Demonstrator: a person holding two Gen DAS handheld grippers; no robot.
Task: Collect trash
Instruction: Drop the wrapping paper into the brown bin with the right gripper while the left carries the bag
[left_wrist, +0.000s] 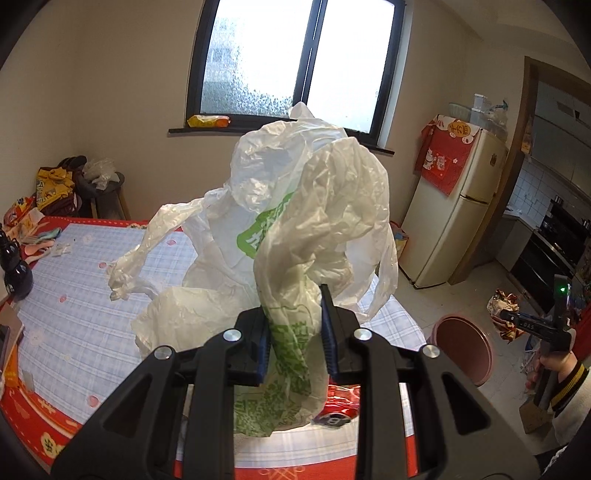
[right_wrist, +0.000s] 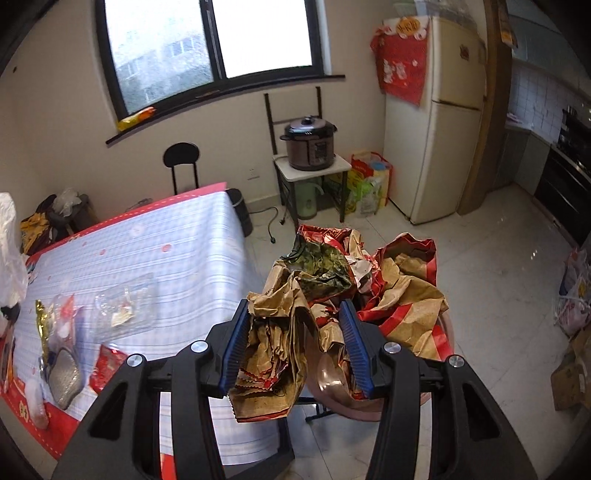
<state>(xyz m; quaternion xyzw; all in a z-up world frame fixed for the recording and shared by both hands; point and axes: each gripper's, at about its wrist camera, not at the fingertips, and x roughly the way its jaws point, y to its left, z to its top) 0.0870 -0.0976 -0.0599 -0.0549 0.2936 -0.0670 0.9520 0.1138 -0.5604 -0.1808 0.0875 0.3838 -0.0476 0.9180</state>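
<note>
My left gripper (left_wrist: 293, 325) is shut on a crumpled white plastic bag (left_wrist: 295, 206) with green print and holds it above the table (left_wrist: 74, 295). My right gripper (right_wrist: 293, 339) stands wide with crumpled brown and red wrapping paper (right_wrist: 351, 280) between its fingers, hanging over a pink bin (right_wrist: 332, 384) on the floor beside the table. The pink bin (left_wrist: 465, 347) and the paper (left_wrist: 504, 310) also show in the left wrist view, at the right. A red wrapper (left_wrist: 336, 406) lies on the table under the bag.
Small wrappers (right_wrist: 118, 310), a grey pouch (right_wrist: 64, 373) and a red packet (right_wrist: 107, 365) lie on the table (right_wrist: 177, 258). A black bottle (left_wrist: 14, 269) stands at its left edge. A fridge (right_wrist: 432, 140), a cooker on a stand (right_wrist: 310, 147) and a chair (right_wrist: 183, 166) stand by the wall.
</note>
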